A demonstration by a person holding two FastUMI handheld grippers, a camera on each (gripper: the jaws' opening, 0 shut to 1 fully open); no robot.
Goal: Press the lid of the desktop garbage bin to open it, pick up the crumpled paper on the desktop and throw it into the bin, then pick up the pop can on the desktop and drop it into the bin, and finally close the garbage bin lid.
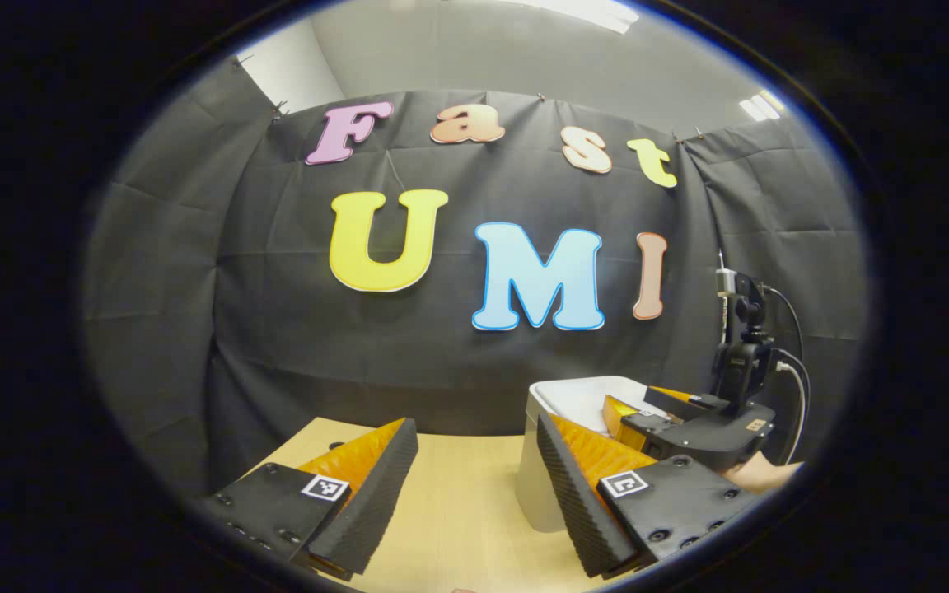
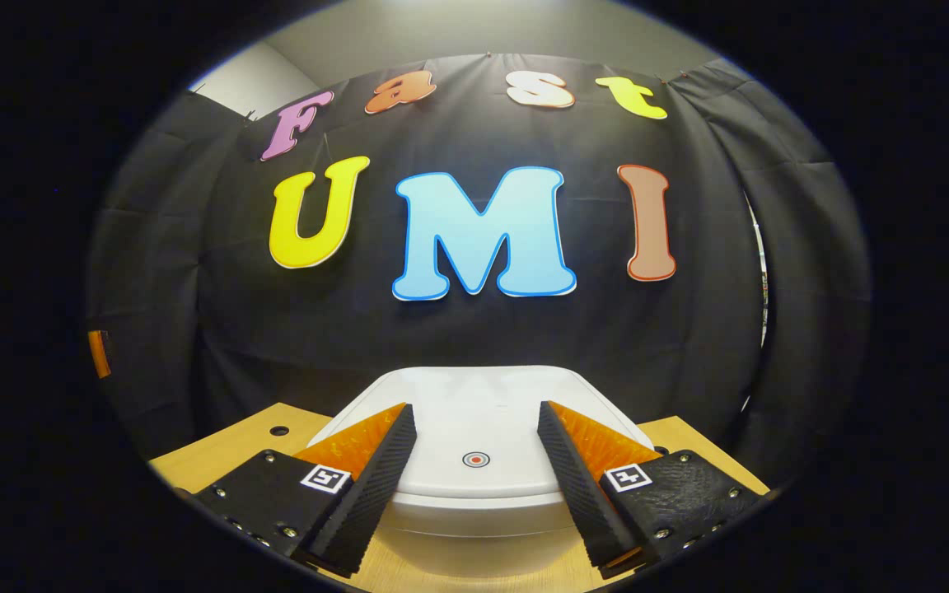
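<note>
The bin point(image 2: 474, 461) sits at the bottom centre of the right gripper view, white, its lid point(image 2: 474, 420) down and flat, with a small round target mark point(image 2: 475, 459) near the lid's front edge. The right gripper point(image 2: 474, 428) hangs just above it, fingers well apart and holding nothing — the mark shows in the gap between them. To either side of the bin a strip of light wooden table point(image 2: 219, 453) shows, with a small dark hole point(image 2: 279, 430) at lower left. Behind rises the black cloth wall point(image 2: 474, 329).

In the left gripper view the left gripper point(image 1: 474, 441) is at the bottom, its fingers spread wide over bare table point(image 1: 458, 511) and gripping nothing. Just beyond its right-hand finger, at lower right of the frame, stands the bin point(image 1: 536, 486), seen from the side. The right gripper point(image 1: 647, 408) reaches over the lid from the right, with a camera mount and cables point(image 1: 746, 329) rising from it — a bit of the hand point(image 1: 763, 476) holding it shows at the edge. The cloth wall point(image 1: 293, 329) closes the back, a pale ceiling point(image 1: 524, 49) above it.
</note>
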